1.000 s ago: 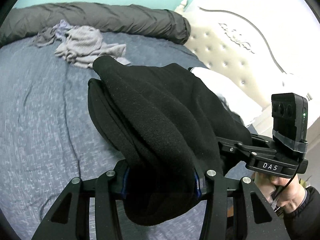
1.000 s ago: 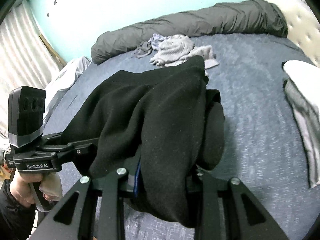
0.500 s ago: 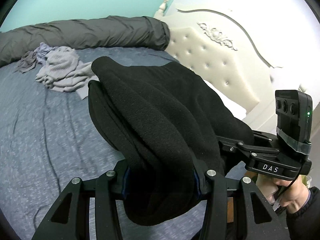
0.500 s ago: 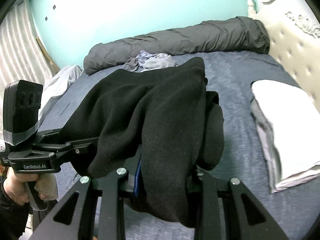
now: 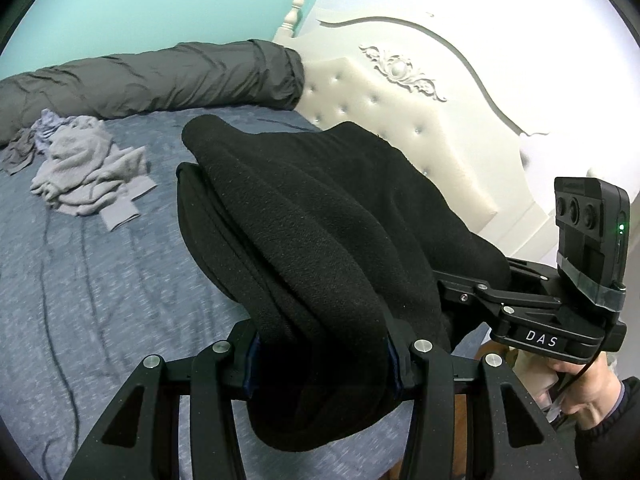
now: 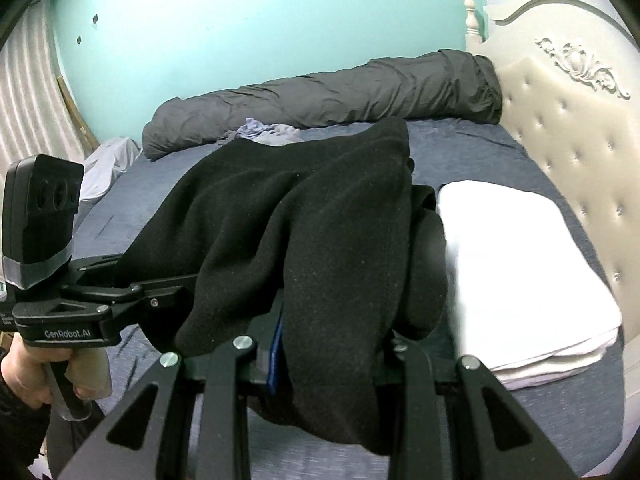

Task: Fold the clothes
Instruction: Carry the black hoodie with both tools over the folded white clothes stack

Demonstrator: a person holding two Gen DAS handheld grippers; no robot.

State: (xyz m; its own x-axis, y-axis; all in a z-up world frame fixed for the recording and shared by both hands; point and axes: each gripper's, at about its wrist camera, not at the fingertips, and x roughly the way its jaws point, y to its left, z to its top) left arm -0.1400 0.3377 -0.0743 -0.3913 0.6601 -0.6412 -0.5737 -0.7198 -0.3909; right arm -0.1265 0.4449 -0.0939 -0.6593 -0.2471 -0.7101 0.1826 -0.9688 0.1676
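Both grippers, left [image 5: 318, 356] and right [image 6: 328, 354], are pinching the folded black garment [image 5: 320, 216], carrying it above the bed [image 5: 100, 280]. A white stack [image 6: 516, 272] is already lying folded near the headboard [image 6: 560, 128]; a gray heap [image 5: 80, 172] farther from the headboard is awaiting folding.

Showing one black fleece garment [image 5: 320, 220], folded thick and spanning two tongs: left tongs [image 5: 318, 354] and right tongs [image 6: 328, 344], each clamping one end. Lying on one bed [image 5: 80, 300]: one rumpled heap of grey clothes [image 5: 80, 172], one rolled dark grey duvet [image 5: 160, 76], one folded white stack [image 6: 516, 272]. Standing behind: one cream tufted headboard [image 5: 400, 128]. Gripping handles: two hands, left hand [image 6: 28, 372] and right hand [image 5: 588, 392].
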